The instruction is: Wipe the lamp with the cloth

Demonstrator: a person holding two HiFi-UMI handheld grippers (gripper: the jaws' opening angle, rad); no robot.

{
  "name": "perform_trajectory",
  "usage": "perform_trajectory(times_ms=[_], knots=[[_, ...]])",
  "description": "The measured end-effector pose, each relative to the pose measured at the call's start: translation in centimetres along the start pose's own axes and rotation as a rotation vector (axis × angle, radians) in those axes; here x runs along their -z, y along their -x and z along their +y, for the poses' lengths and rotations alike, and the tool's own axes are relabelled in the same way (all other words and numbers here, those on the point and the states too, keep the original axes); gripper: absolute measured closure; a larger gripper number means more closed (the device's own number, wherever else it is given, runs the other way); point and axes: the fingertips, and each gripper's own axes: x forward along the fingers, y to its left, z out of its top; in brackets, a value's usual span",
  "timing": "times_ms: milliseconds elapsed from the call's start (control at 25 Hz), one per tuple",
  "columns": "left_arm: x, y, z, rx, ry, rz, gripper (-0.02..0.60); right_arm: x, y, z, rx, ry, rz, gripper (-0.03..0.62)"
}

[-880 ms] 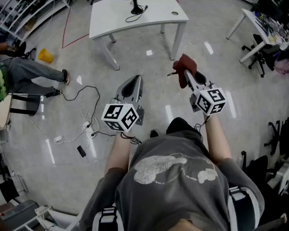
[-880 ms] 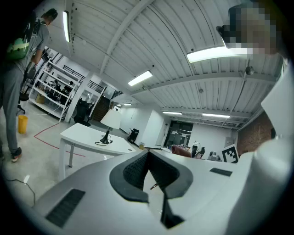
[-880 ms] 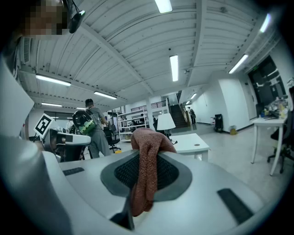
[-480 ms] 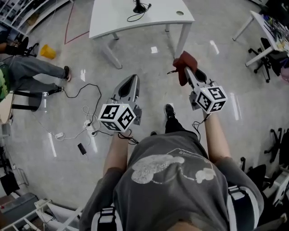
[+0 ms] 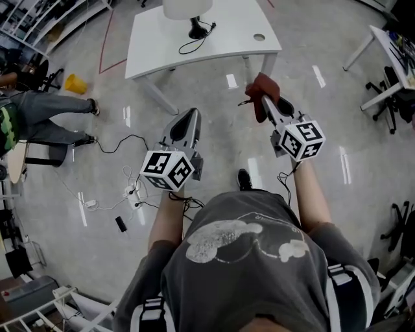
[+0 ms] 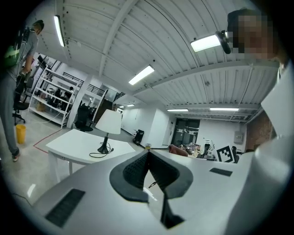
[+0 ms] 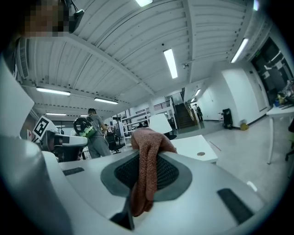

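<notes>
- Up ahead, the white table (image 5: 220,32) holds the lamp (image 5: 188,9).
- Left gripper (image 5: 188,120) is squeezed closed, with nothing in it.
- Right gripper (image 5: 267,107) pinches the red cloth (image 5: 260,91), well apart from the lamp.

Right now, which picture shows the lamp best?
The left gripper view: the lamp stands whole on the white table, shade, stem, base and cord. The head view cuts its shade at the top edge. In the right gripper view the cloth hides most of it.
</notes>
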Motion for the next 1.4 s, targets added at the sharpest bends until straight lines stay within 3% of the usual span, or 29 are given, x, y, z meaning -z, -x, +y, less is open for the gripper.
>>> perform_trajectory(times_ms=[280, 640, 1040, 1400], knots=[[0.4, -4.7, -0.1, -0.027, -0.006, -0.002, 0.574, -0.8, -1.9, -5.5, -0.019, -0.028, 0.009, 0.537], [1.1, -7.4, 0.8, -0.061, 0.014, 0.007, 0.574, -0.4, -4.9, -7.4, -0.063, -0.043, 0.037, 0.537], [0.1, -11.7, 7.2, -0.045, 0.045, -0.004, 0.574, -0.8, -10.8, -8.1, -0.040, -0.004, 0.064, 0.537], [-4.0, -18.3, 13.4, 0.019, 0.022, -0.032, 0.574, -4.8, -19.5, -10.7, 0.006, 0.026, 0.033, 0.537]])
